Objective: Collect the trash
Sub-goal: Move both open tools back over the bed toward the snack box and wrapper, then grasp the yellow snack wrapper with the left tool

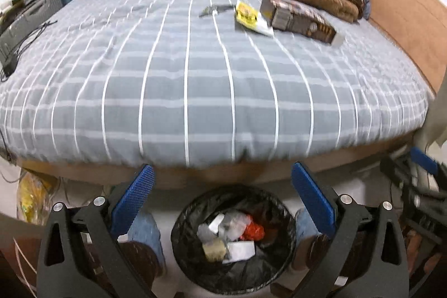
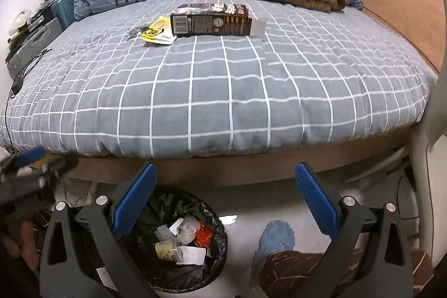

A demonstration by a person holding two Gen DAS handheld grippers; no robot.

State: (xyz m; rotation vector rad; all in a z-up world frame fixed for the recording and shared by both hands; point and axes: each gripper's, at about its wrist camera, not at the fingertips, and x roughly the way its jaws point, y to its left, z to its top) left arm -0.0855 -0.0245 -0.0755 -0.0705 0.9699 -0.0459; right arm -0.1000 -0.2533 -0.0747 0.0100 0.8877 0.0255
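Both my left gripper (image 1: 222, 190) and right gripper (image 2: 226, 190) gaped wide and empty, so I figured reaching far ahead for the dark rectangular cardboard box (image 2: 212, 20) risked knocking the crinkly yellow plastic wrapper (image 2: 157, 32) beside it deeper across the grey checked bed cover (image 2: 223, 91).

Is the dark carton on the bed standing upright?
No, the dark carton lies flat on its long side on the bed, beside a yellow wrapper.

Wide-open, empty left claw (image 1: 222, 180) above lined trash bin (image 1: 233, 239), beside checked bed (image 1: 195, 80).

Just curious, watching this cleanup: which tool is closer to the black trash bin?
Left. The left tool hangs open right above the trash bin; the right tool, also open, is off to the side, the bin under its left finger.
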